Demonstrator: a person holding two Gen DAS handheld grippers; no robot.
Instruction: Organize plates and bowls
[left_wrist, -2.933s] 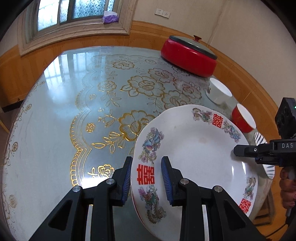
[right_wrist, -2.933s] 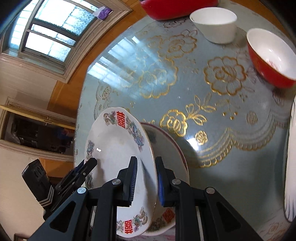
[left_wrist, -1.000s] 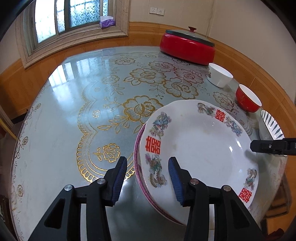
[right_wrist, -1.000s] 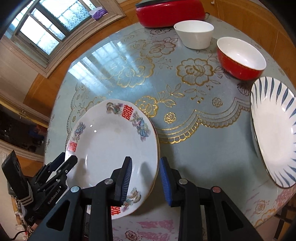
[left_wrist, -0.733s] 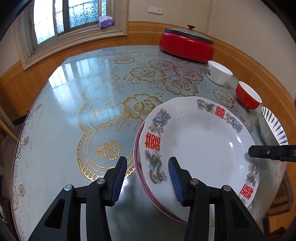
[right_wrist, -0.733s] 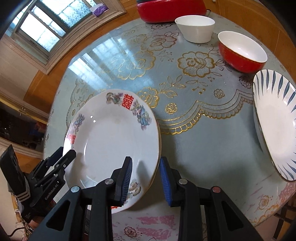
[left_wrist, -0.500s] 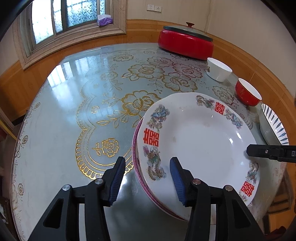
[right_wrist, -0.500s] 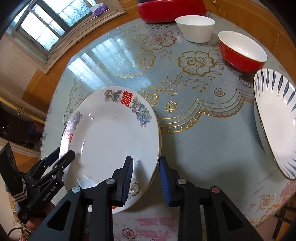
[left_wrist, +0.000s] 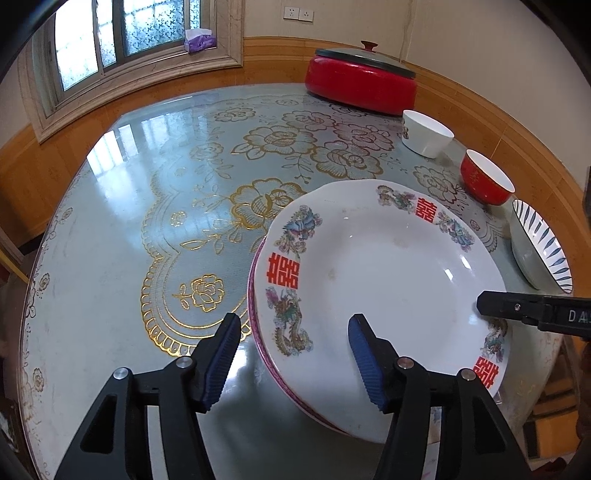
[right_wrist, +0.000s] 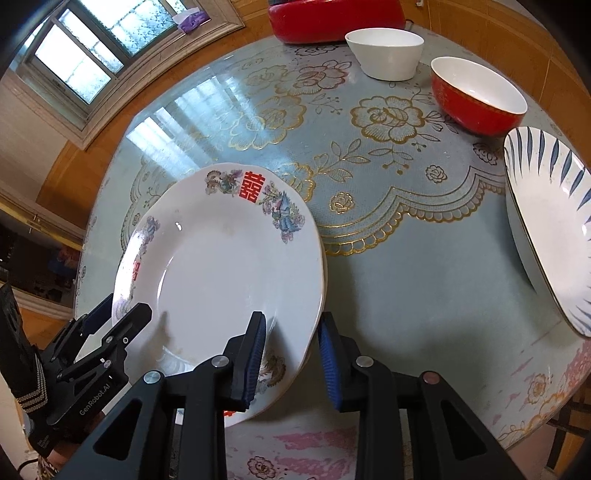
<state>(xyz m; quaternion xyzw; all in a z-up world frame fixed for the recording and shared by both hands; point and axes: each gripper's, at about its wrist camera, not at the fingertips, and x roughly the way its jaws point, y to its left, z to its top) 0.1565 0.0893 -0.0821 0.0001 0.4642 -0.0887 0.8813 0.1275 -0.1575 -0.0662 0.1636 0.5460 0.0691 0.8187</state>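
**Both grippers open at the stacked plates**

My left gripper (left_wrist: 291, 354) sat at lower centre of its frame with the jaws spread wide, gripping nothing. The blue pads (left_wrist: 364, 354) straddled the near rim of the white plate (left_wrist: 388, 280), without pinching it. That plate, red double-happiness marks and bird decals on the rim, lay on top of a second plate (left_wrist: 258, 332); only a pink edge of the lower one showed at the stack's left side. The stack filled centre-right of the left wrist frame, on the glass-topped table (left_wrist: 129, 221).

My right gripper (right_wrist: 291, 354) was at lower centre of its own frame, jaws parted less widely, one pad either side of the plate rim. I couldn't tell whether either pad touched it. It held nothing. The left gripper showed there too, at lower left, at the opposite edge of the stack.

In the right wrist frame:
- white bowl (right_wrist: 384, 51), top centre
- red bowl (right_wrist: 476, 96), upper right, just beside the white one
- blue-striped plate (right_wrist: 546, 229), right edge, well apart from the stack
- red lidded pot (left_wrist: 362, 85), top, behind the bowls
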